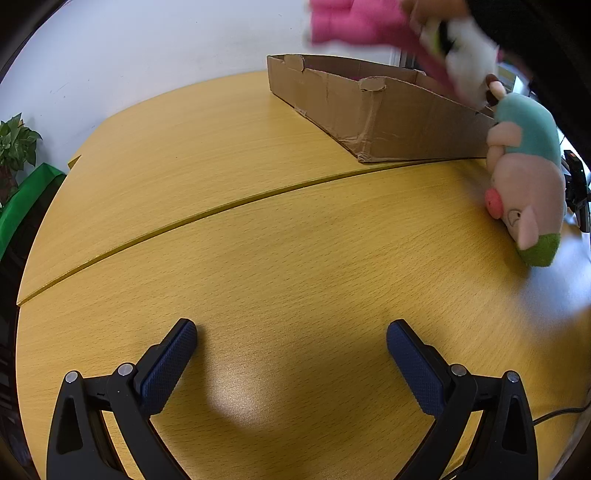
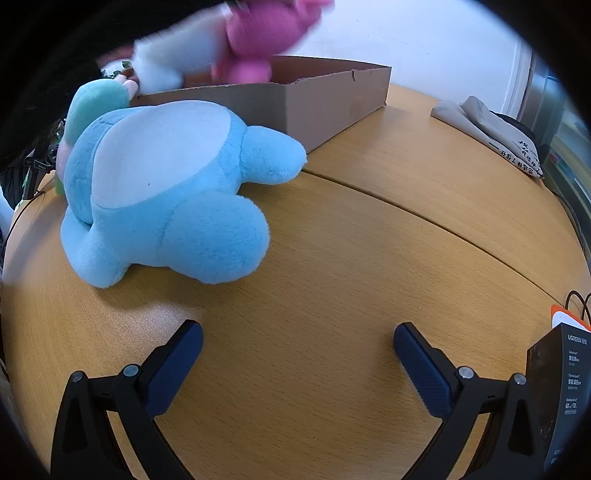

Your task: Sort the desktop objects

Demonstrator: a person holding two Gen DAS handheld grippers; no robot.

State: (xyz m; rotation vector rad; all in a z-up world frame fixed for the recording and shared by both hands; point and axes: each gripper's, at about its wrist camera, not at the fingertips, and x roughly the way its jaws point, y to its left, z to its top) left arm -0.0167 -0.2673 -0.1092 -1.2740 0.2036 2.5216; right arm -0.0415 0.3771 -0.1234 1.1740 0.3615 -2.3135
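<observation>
White wall backs a yellow wood-grain tabotop, no: a yellow wood-grain tabletop (image 1: 258, 229) with a curved seam, where we begin at the far left with a green potted plant (image 1: 14, 144) past the edge. Our left tongs (image 1: 291, 343) hover low over bare wood, spread wide and holding nothing. Farther right and toward the wall sits a shallow brown cardboard box (image 1: 369, 110) with torn rims. Above it a blurred pink-and-white plush toy (image 1: 369, 22) is in the air, with what looks like a hand at it, though the blur hides any grip. Just right of the box lies a pink pig plush in a teal shirt (image 1: 524, 166), touching the box wall.

From the right wrist view, a large light-blue plush with a white belly (image 2: 166, 199) lies on its side near the box, the pig partly hidden behind it. Our right tongs (image 2: 297, 347) are likewise spread and empty, near the blue plush but apart from it. Far right lie a folded grey cloth (image 2: 491, 133) and a dark printed carton (image 2: 557, 387) at the near edge.

We judge the sorting barely under way. The risks: soft fur may slip from a shallow pinch, the bulky blue plush may catch the low rim and shove the light box, and either pair of tongs could meet the moving pink toy above the box.
</observation>
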